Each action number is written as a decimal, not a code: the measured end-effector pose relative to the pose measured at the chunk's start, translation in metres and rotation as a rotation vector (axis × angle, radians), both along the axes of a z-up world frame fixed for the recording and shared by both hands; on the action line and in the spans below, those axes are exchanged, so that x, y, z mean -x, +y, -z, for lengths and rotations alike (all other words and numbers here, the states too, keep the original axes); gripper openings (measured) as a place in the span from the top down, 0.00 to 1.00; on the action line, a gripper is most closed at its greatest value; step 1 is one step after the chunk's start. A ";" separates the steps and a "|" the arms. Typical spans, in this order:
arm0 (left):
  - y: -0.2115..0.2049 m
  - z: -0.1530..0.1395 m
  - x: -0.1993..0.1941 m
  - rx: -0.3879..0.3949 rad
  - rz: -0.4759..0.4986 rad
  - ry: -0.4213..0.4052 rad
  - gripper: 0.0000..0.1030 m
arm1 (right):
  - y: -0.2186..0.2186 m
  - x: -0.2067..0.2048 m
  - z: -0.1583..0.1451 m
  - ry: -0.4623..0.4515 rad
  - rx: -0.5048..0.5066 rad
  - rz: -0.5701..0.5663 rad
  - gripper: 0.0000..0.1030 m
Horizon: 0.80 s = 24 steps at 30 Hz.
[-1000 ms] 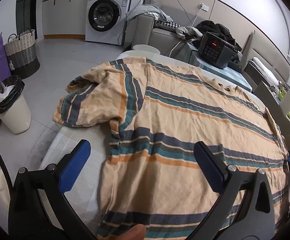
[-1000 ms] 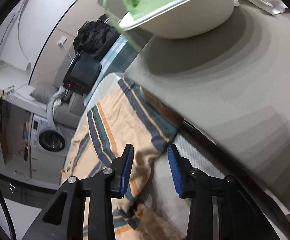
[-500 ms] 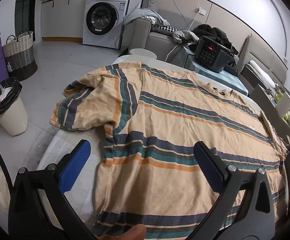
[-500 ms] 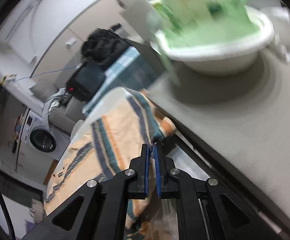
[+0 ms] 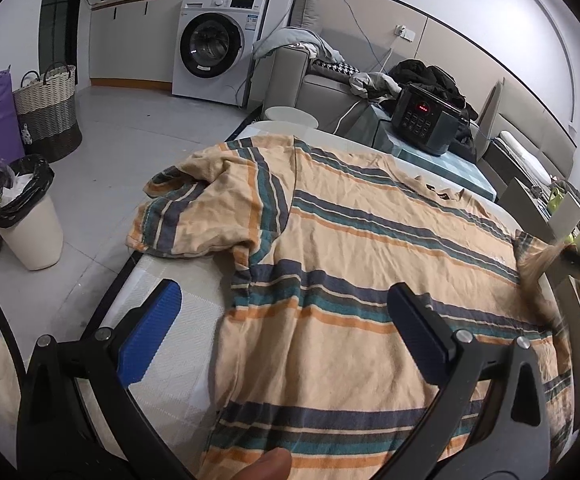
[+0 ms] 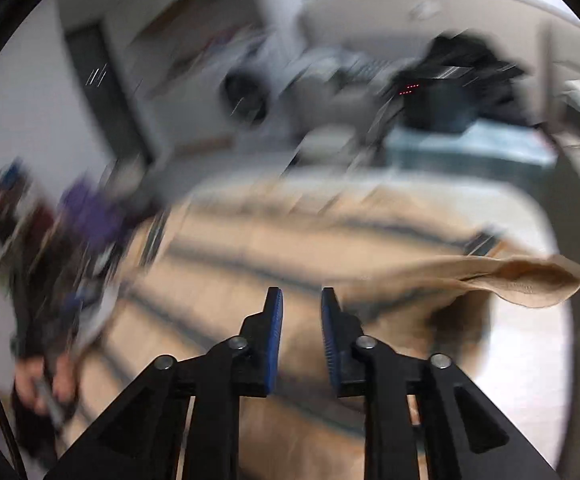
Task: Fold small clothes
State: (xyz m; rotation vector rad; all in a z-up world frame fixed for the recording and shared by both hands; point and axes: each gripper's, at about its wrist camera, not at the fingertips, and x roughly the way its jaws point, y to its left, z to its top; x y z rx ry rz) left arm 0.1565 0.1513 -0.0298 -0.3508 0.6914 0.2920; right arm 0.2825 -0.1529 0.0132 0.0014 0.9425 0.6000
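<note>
A peach T-shirt (image 5: 369, 248) with teal, navy and orange stripes lies spread flat on the white table (image 5: 178, 312); its left sleeve (image 5: 194, 216) hangs over the table's edge. My left gripper (image 5: 284, 294) hovers wide open above the shirt's lower half, with nothing between its fingers. The right view is heavily blurred. There my right gripper (image 6: 301, 300) is over the shirt (image 6: 250, 248) and its jaws are opening, with nothing between them. The right sleeve (image 6: 521, 280) floats in the air just right of it. A thumb tip (image 5: 266, 466) shows at the bottom edge.
A white bin with a black liner (image 5: 26, 216) and a wicker basket (image 5: 48, 112) stand on the floor to the left. Behind the table are a washing machine (image 5: 214, 56), a sofa with clothes, and a dark appliance (image 5: 425, 120) on a teal-covered stand. Shelves crowd the right edge.
My right gripper shut on the right sleeve's edge, swung up and over the shirt while rolling, then its jaws parted and the sleeve came free. The left gripper stayed open, rising slightly.
</note>
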 end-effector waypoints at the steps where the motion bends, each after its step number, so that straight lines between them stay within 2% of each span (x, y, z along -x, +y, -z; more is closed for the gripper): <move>1: -0.001 -0.001 0.002 -0.004 0.002 0.000 0.01 | 0.007 0.008 0.010 0.046 0.009 -0.035 0.79; 3: -0.003 -0.002 0.003 -0.009 0.009 0.001 0.01 | 0.004 0.019 0.017 0.068 0.009 -0.040 0.72; 5: -0.007 -0.003 0.002 -0.011 0.024 0.001 0.01 | -0.014 0.033 0.019 0.077 0.009 0.009 0.70; 7: -0.013 -0.005 -0.001 -0.011 0.039 -0.001 0.01 | -0.044 0.041 0.017 0.064 -0.004 0.102 0.61; 8: -0.016 -0.006 -0.003 -0.008 0.049 -0.002 0.01 | -0.055 0.043 0.018 0.054 -0.004 0.147 0.53; 9: -0.021 -0.007 -0.006 -0.009 0.062 -0.003 0.01 | -0.068 0.045 0.017 0.043 -0.006 0.200 0.51; 12: -0.046 -0.014 -0.018 -0.041 0.128 -0.002 0.01 | -0.110 0.052 0.013 0.061 -0.046 0.374 0.51; 14: -0.071 -0.022 -0.028 -0.062 0.204 -0.007 0.01 | -0.127 0.048 0.008 0.070 -0.076 0.429 0.51; 22: -0.168 -0.046 -0.085 -0.020 0.456 -0.028 0.01 | -0.132 0.056 -0.040 0.043 -0.157 0.542 0.51; 24: -0.199 -0.043 -0.108 -0.017 0.517 -0.002 0.01 | -0.129 0.055 -0.055 0.010 -0.189 0.566 0.50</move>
